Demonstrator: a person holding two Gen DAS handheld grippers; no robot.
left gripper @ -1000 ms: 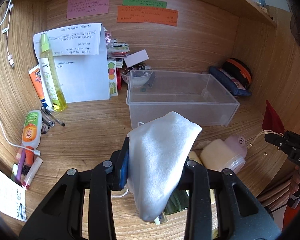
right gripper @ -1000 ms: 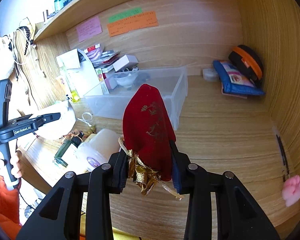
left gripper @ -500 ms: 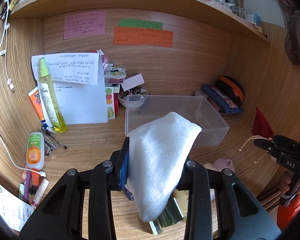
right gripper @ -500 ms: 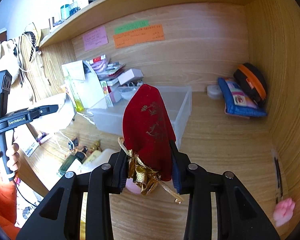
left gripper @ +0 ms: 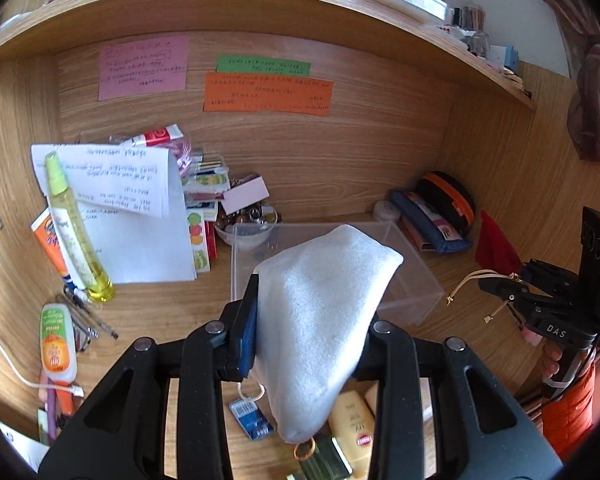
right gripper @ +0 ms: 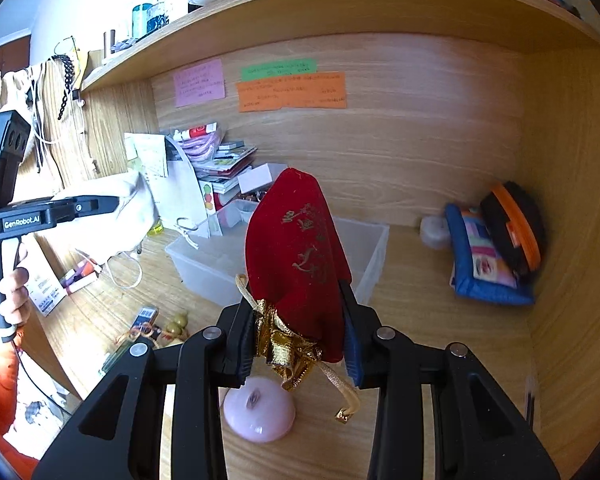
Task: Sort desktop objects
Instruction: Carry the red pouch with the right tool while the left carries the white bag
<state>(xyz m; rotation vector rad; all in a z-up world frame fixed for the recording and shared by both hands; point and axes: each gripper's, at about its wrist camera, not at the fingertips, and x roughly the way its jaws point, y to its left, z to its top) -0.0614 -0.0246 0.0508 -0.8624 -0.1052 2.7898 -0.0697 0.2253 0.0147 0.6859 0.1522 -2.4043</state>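
The left gripper (left gripper: 312, 320) clamps a soft white cloth pouch (left gripper: 320, 320); the right gripper (right gripper: 300, 336) clamps a red velvet drawstring pouch (right gripper: 296, 260), both held above the desk.

Bright daylight from above the shelf, soft shadows, strong fisheye bending, dark vignetted corners, slight blur

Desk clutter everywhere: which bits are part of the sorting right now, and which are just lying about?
In play:
white pouch, in the left gripper
red pouch, in the right gripper
clear bin

Lying about:
sticky notes
yellow bottle
blue case
pink lid
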